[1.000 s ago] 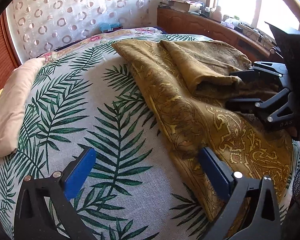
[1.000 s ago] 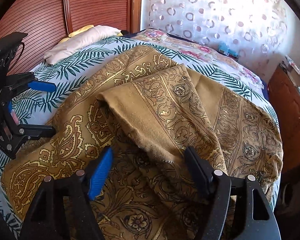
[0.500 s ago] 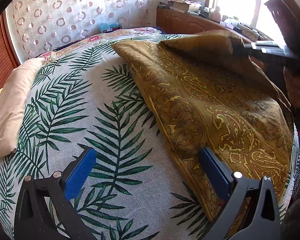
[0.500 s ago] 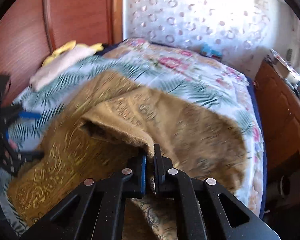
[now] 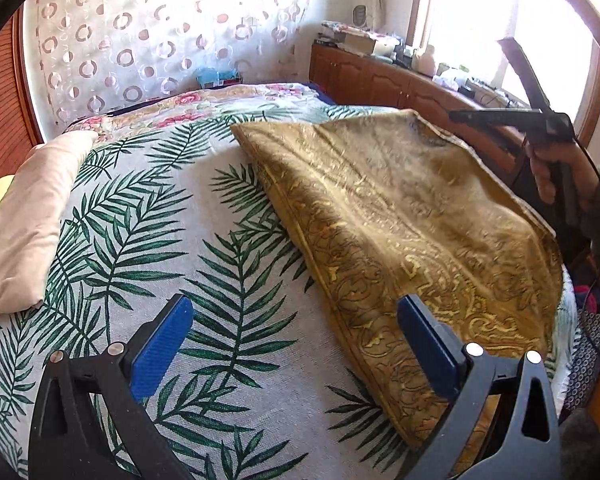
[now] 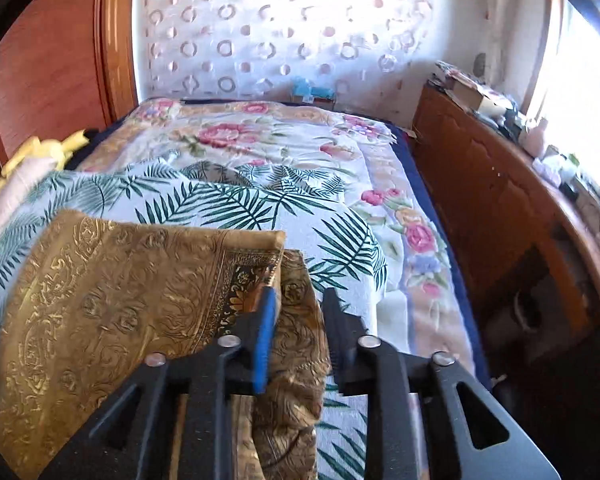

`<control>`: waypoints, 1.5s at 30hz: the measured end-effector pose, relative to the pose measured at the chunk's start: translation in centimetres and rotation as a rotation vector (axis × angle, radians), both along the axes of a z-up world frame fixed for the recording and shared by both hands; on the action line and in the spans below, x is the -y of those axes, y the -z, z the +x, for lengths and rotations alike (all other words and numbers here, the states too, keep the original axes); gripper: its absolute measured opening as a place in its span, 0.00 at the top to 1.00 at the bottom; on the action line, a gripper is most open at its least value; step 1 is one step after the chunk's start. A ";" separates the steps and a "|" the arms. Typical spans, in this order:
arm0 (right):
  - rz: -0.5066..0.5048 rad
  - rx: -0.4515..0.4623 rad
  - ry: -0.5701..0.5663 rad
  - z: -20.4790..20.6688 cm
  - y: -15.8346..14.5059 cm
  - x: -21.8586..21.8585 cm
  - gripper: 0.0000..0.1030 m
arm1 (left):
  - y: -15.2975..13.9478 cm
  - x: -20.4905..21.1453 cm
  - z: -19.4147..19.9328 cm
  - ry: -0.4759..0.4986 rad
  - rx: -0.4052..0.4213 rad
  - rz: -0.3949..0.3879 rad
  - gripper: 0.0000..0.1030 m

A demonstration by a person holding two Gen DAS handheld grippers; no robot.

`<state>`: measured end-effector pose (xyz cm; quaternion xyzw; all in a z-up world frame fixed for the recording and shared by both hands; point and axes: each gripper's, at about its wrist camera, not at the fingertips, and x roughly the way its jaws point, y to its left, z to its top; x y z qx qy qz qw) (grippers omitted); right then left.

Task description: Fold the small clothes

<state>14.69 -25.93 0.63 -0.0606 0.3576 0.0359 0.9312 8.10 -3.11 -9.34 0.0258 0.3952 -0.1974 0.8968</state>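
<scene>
Across the palm-print bed point(image 5: 148, 248) my gold cloth point(image 5: 400, 216) lies spread, its far corner between the opening jaws of my right hand-held gripper point(image 6: 298, 300), while my left hand-held gripper point(image 5: 292, 320) hovers wide open, empty, at its near edge.

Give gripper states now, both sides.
Left gripper: open, empty, over the bedspread.
Right gripper: jaws opening, cloth edge between them, not pinched.

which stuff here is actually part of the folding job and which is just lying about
Part of the job:
- gold patterned cloth, spread on the bed
- right gripper, jaws opening, cloth edge between them
- left gripper, open, nothing in it

Just lying about:
- beige pillow
- yellow item by the headboard
- clutter on the wooden cabinet
- leaf-print bedsheet
</scene>
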 end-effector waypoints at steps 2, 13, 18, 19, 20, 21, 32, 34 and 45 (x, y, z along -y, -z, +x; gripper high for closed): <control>0.010 0.008 -0.035 -1.5 -0.3 -0.5 0.74 | -0.4 0.2 -0.3 0.002 0.012 -0.007 0.00; 0.027 -0.074 -0.116 -5.3 3.2 1.6 0.74 | -1.4 1.0 -1.0 0.035 0.053 -0.034 0.06; 0.024 -0.110 -0.113 -6.0 3.8 2.4 0.46 | -1.1 1.4 -0.8 0.042 0.043 -0.047 0.06; 0.027 -0.122 -0.121 -6.1 4.1 2.1 0.46 | -1.0 1.5 -0.8 0.045 0.041 -0.047 0.06; 0.029 -0.121 -0.131 -6.2 4.1 2.2 0.46 | -0.9 1.6 -0.8 0.046 0.038 -0.044 0.06; 0.026 -0.114 -0.135 -6.5 4.0 2.3 0.46 | -0.8 1.7 -0.8 0.047 0.036 -0.041 0.06; -0.010 -0.099 -0.177 -10.1 3.9 2.1 0.55 | -0.1 2.5 -1.0 0.071 0.010 -0.025 0.06; -0.006 -0.100 -0.172 -10.2 3.9 2.2 0.55 | 0.0 2.7 -1.1 0.074 0.007 -0.021 0.06; 0.013 -0.092 -0.167 -13.2 4.3 2.8 0.69 | 1.0 3.6 -3.2 0.119 -0.028 0.003 0.06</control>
